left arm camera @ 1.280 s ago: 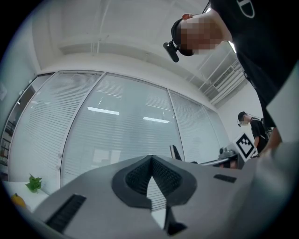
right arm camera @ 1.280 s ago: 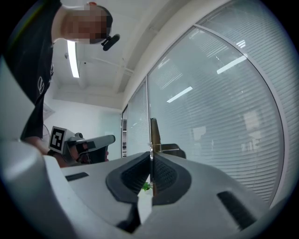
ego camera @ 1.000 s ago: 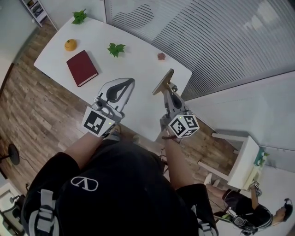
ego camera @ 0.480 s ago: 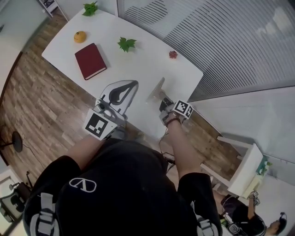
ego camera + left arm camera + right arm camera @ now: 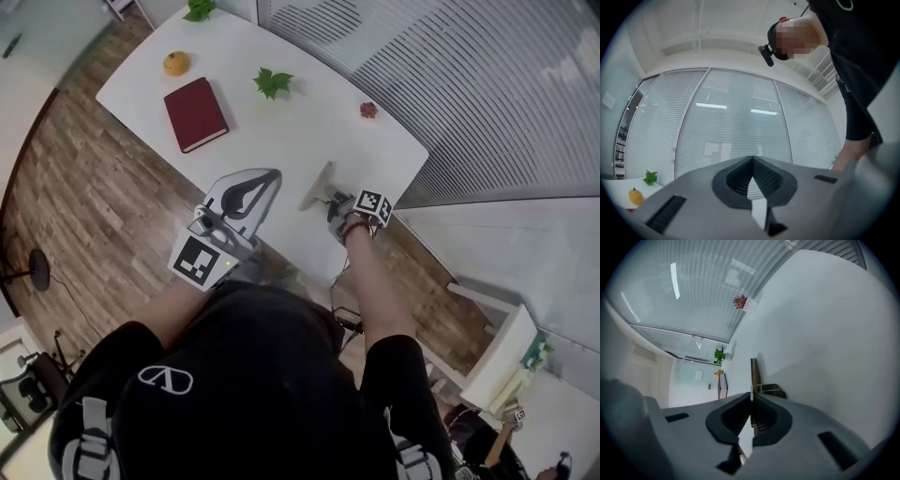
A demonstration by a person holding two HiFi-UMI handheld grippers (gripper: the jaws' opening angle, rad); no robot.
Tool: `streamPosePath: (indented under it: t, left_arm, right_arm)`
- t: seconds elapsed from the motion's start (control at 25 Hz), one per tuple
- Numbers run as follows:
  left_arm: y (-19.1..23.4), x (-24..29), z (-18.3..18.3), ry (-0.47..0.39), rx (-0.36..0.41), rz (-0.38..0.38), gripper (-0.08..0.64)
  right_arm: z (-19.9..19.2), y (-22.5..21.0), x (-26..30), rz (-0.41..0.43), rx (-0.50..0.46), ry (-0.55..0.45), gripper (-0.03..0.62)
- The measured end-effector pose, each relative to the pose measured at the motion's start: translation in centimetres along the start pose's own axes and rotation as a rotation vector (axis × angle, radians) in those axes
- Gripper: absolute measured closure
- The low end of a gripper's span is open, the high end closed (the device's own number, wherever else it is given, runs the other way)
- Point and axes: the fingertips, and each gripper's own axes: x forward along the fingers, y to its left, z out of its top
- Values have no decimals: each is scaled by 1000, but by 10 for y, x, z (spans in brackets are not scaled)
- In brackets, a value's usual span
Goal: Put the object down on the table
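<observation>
A thin flat tan panel (image 5: 317, 186) stands on edge over the near right part of the white table (image 5: 281, 141). My right gripper (image 5: 332, 201) is shut on its near end. In the right gripper view the panel (image 5: 754, 373) shows edge-on between the closed jaws of the right gripper (image 5: 751, 394), with a dark bracket beside it low over the tabletop. I cannot tell whether it touches the table. My left gripper (image 5: 270, 174) hovers at the table's near edge, shut and empty; in its own view the left gripper (image 5: 752, 158) points up at the blinds.
A dark red book (image 5: 196, 113), an orange fruit (image 5: 175, 64), a green leaf (image 5: 273, 82), a small red plant (image 5: 368, 110) and a green plant (image 5: 199, 9) lie farther back on the table. Window blinds run behind it. Wooden floor lies to the left.
The right gripper has dropped and turned, bringing the panel from raised above the table edge down close to the tabletop. The left gripper has barely moved.
</observation>
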Motion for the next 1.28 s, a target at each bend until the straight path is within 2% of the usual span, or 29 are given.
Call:
streamPosePath:
  t: [0.28, 0.36, 0.52, 0.68, 0.8, 0.96, 1.12, 1.28]
  left_arm:
    - [-1, -4, -1, 0, 1, 4, 555]
    - [-3, -3, -2, 1, -2, 0, 555]
    - [-5, -2, -1, -3, -6, -9, 555]
    - [-5, -1, -1, -5, -10, -16, 555]
    - [-3, 2, -2, -5, -20, -19, 555]
    - [-3, 8, 0, -13, -25, -38, 555]
    - [-7, 18, 7, -32, -28, -70, 555]
    - [-14, 27, 16, -59, -23, -105, 555]
  right_arm:
    - [0, 2, 5, 3, 50, 11, 579]
    - [-1, 8, 5, 31, 69, 12, 505]
    - [-2, 9, -2, 40, 89, 12, 437]
    - [0, 4, -18, 14, 91, -6, 418]
    - [11, 9, -43, 10, 68, -57, 419]
    - [35, 62, -90, 56, -90, -174, 445]
    - [48, 143, -139, 97, -313, -303, 469]
    - [46, 215, -184, 94, -550, -432, 491]
